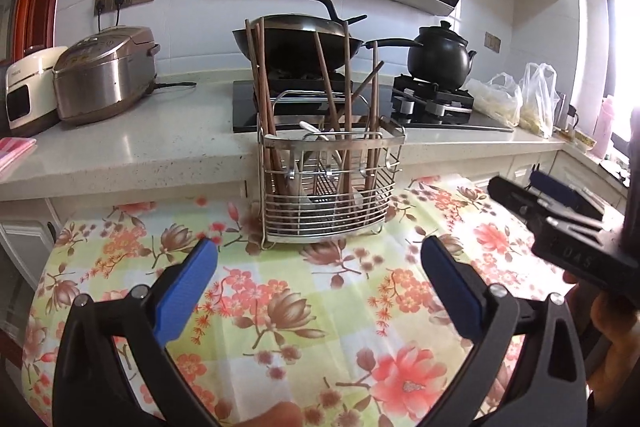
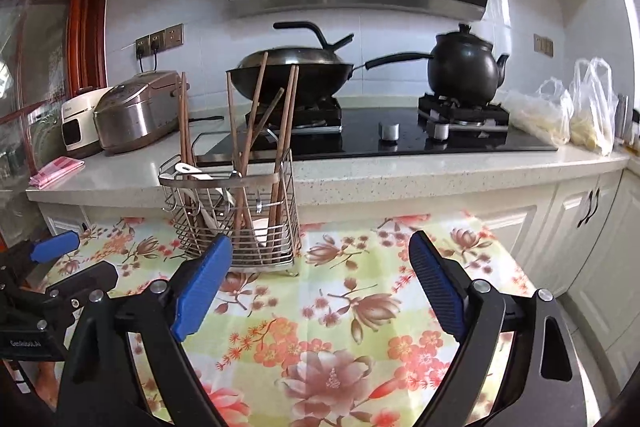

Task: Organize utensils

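A steel wire utensil holder (image 1: pixel 328 203) stands on the floral tablecloth (image 1: pixel 304 307) at the table's far edge. Several brown wooden chopsticks (image 1: pixel 324 75) lean upright in it, and white spoons (image 1: pixel 310 127) rest inside. My left gripper (image 1: pixel 319 251) is open just in front of the holder, with nothing between its blue pads. In the right wrist view the holder (image 2: pixel 256 187) with its chopsticks (image 2: pixel 288 115) sits ahead and to the left. My right gripper (image 2: pixel 320 243) is open and empty, its left finger (image 2: pixel 204 283) close to the holder's front corner. Each gripper shows in the other's view.
Behind the table runs a speckled countertop (image 1: pixel 160 147) with two rice cookers (image 1: pixel 104 79), a black hob carrying a wok (image 1: pixel 296 39) and a black clay pot (image 1: pixel 440 59), and plastic bags (image 1: pixel 520 99). A pink cloth (image 2: pixel 56 171) lies at the counter's left end. White cabinets (image 2: pixel 592 227) stand to the right.
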Available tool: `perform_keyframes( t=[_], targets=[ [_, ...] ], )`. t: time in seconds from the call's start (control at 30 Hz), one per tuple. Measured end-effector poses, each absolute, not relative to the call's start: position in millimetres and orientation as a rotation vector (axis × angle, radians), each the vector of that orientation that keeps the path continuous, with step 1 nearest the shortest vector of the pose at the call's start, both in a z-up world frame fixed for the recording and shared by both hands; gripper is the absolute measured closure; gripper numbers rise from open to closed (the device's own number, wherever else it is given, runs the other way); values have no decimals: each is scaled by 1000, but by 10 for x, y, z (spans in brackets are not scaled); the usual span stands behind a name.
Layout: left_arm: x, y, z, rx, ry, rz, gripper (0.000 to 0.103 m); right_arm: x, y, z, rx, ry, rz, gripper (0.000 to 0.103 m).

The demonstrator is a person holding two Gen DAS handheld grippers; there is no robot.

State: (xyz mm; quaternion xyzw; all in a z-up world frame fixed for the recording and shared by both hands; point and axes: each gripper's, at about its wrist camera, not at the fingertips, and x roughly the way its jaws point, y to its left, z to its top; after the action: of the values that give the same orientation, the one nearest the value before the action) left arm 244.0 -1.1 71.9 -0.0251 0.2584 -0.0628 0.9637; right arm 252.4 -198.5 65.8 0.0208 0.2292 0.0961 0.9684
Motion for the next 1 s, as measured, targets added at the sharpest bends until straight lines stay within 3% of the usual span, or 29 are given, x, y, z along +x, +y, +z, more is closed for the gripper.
perform_keyframes(
  t=[1.0],
  targets=[
    [2715, 233, 794, -68, 473, -71, 4, 2818, -1740, 643, 29, 456, 262, 19]
  ],
)
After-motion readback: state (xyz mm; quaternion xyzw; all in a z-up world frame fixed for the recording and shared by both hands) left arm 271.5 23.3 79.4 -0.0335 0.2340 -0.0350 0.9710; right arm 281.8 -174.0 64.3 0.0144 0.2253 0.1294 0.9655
